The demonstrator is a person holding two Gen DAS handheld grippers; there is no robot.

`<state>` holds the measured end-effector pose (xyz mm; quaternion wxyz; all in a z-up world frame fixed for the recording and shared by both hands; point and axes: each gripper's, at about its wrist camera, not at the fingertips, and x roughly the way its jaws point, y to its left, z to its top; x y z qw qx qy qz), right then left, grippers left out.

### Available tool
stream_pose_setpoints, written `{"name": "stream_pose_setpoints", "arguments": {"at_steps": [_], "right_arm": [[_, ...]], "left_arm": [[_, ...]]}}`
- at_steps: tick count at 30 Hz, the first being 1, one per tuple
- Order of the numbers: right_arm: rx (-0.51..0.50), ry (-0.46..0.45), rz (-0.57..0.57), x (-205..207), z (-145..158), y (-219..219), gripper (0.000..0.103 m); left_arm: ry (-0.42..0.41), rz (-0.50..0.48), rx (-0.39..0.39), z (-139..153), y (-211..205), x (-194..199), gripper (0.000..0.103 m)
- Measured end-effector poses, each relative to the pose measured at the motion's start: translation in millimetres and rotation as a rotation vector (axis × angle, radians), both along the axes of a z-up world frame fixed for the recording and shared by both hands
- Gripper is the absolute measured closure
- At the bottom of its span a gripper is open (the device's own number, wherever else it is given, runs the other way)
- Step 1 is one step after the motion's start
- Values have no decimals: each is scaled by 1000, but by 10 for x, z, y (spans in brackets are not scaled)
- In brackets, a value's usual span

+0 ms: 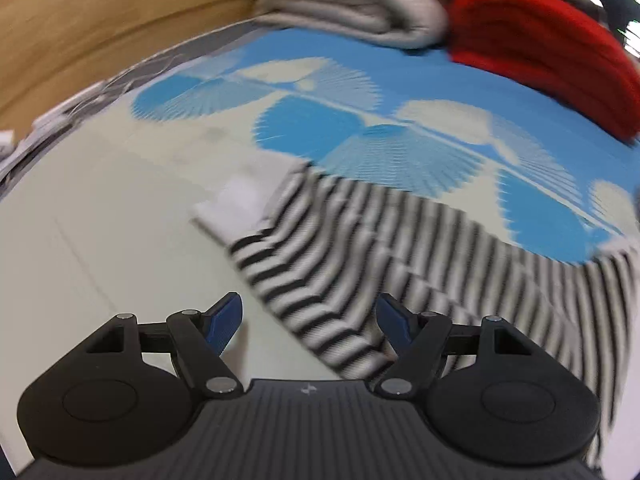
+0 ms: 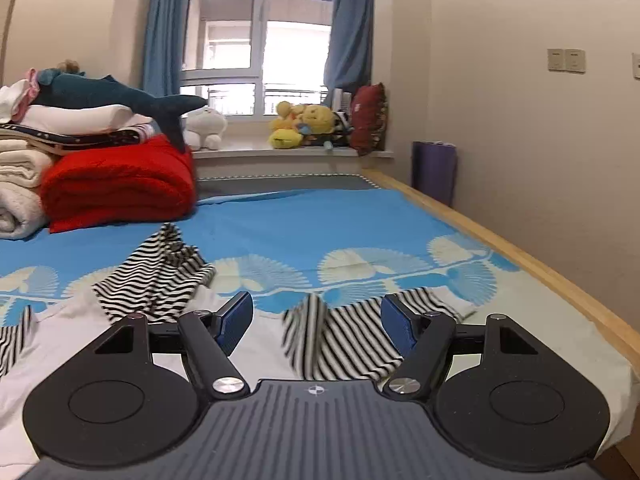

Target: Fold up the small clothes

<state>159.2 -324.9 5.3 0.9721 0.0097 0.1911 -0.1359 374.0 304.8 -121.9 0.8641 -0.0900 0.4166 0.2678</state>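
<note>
A black-and-white striped garment [image 1: 360, 248] with a white edge [image 1: 236, 208] lies spread on the bed. The left wrist view is blurred. My left gripper [image 1: 310, 316] hangs open just above the garment's near corner, with its right fingertip [image 1: 394, 320] over the stripes. In the right wrist view, another part of the striped garment [image 2: 344, 340] rises in a small fold between the fingers of my right gripper [image 2: 316, 320]. That gripper is open and its pads do not press the cloth. More striped cloth [image 2: 160, 276] and white fabric [image 2: 60, 344] lie to the left.
The bed has a blue sheet [image 2: 320, 224] with white fan patterns. A red blanket [image 2: 120, 184] and cream blankets [image 2: 20, 184] are stacked at the far left, with a shark plush [image 2: 120, 100] on top. A wooden bed edge [image 2: 520, 248] runs along the right.
</note>
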Motion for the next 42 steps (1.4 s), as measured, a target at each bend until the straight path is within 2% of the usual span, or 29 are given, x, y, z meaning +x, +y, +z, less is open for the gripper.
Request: {"name": "stream_pose_setpoints", "arguments": {"at_steps": [5,8,10,11,12,13,14,15,16,19,22,25,28,29,31,32,33,34,36,37,40,42], "right_arm": [[-26,8,19,20,2,122,30],[-33,15,16,15,5,139,30],[-39,20,10,8,6,128,30],[-40,22,7,11,7,118,30],[-40,25,7,13,14,105,31],[-40,26,6,9,16,100,32],[-38,26,4,1,18,86,32],[-35,25,1,-5,19,64,32],[-31,24,-4,-11,21,41,32],[-18,19,-18,-31,17,-29,33],[-8,17,-26,-43,3,-77,35],[-2,15,-27,-55,1,-105,36],[4,15,-28,-67,3,-132,36],[6,17,-29,-63,6,-127,36],[10,21,-29,-60,6,-125,36],[11,22,-28,-59,4,-122,36],[14,24,-27,-59,7,-121,36],[19,25,-26,-64,11,-123,36],[36,29,-18,-59,29,-137,36],[40,31,-11,-64,25,-132,36],[40,39,10,-49,6,-109,36],[99,47,17,-6,-21,-140,38]], "left_arm": [[-17,111,-28,-51,259,-65,25],[-47,146,-85,-62,396,-95,26],[-60,160,-156,-118,475,-91,37],[-66,161,-158,-137,493,-97,39],[-70,148,-140,-138,482,-86,50],[-70,124,-127,-142,461,-66,66],[-73,96,-130,-144,438,-45,75],[-80,77,-138,-145,420,-28,97],[-85,67,-142,-133,393,-18,100],[-118,65,-88,29,232,26,101],[-222,-15,-68,368,-93,71,101],[-329,-146,-61,758,-589,90,101],[-408,-345,-84,1089,-1296,38,101],[-427,-439,-102,1190,-1611,3,101],[-435,-589,-201,1292,-2077,-43,100],[-425,-695,-311,1330,-2309,-61,97],[-400,-796,-410,1353,-2482,-67,81],[-394,-891,-486,1402,-2639,-98,69],[-439,-885,-442,1522,-2724,-166,60],[-438,-851,-411,1586,-2715,-154,60],[-373,-714,-380,1728,-2560,-54,60],[-324,-643,-320,1783,-2466,-29,60]]}}
